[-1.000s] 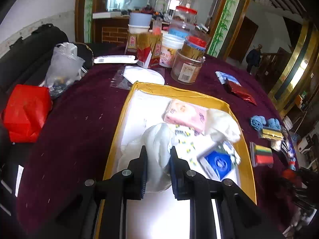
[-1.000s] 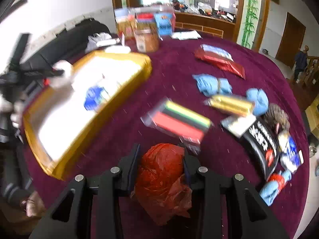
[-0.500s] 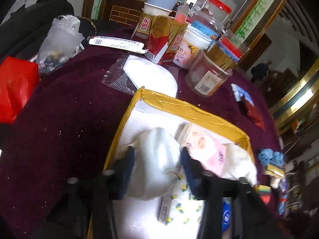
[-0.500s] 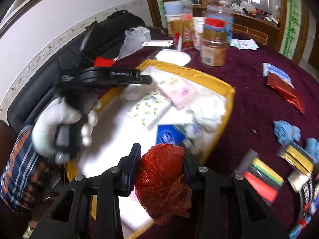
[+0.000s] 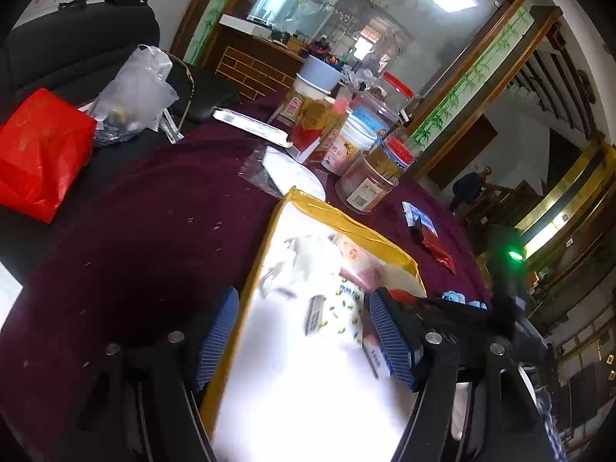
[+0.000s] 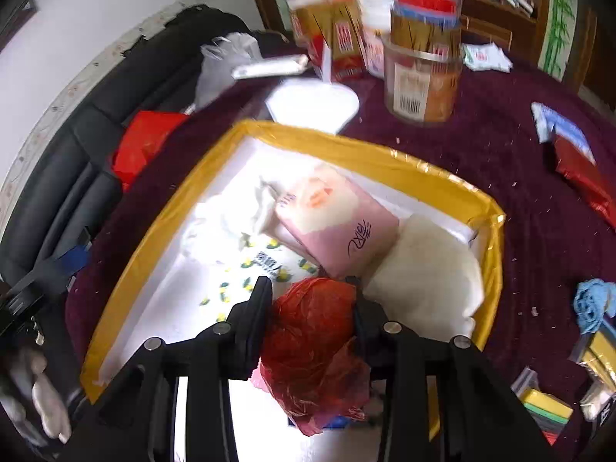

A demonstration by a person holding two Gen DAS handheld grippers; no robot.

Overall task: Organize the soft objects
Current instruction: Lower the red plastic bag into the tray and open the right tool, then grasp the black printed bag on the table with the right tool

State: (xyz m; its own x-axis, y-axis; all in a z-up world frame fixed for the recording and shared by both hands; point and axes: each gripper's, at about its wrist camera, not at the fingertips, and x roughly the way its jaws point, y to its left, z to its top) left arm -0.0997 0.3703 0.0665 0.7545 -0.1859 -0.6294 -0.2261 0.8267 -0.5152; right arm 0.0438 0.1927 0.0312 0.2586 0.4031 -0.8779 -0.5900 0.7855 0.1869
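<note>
A white tray with a yellow taped rim [image 6: 369, 146] lies on the dark red tablecloth; it also shows in the left wrist view [image 5: 338, 217]. In it lie a crumpled white cloth [image 6: 231, 215], a pink tissue pack [image 6: 338, 215], a lemon-print pack [image 6: 254, 269] and a white pad [image 6: 427, 269]. My right gripper [image 6: 310, 292] is shut on a crumpled red plastic bag [image 6: 312, 350] and holds it over the tray's near part. My left gripper [image 5: 304, 342] is open and empty over the tray's near left edge, with the white cloth [image 5: 304, 265] lying ahead of it.
Jars, tubs and red-gold cartons [image 6: 419, 57] stand behind the tray, with a white packet [image 6: 312, 104] in front of them. A red bag [image 5: 38, 150] and a clear bag [image 5: 134, 92] sit on the black sofa at left. Blue cloths [image 6: 595, 300] and packets lie to the right.
My left gripper opened, let go of the white cloth in the tray and drew back. My right gripper carried the red bag from the bare tablecloth to over the tray.
</note>
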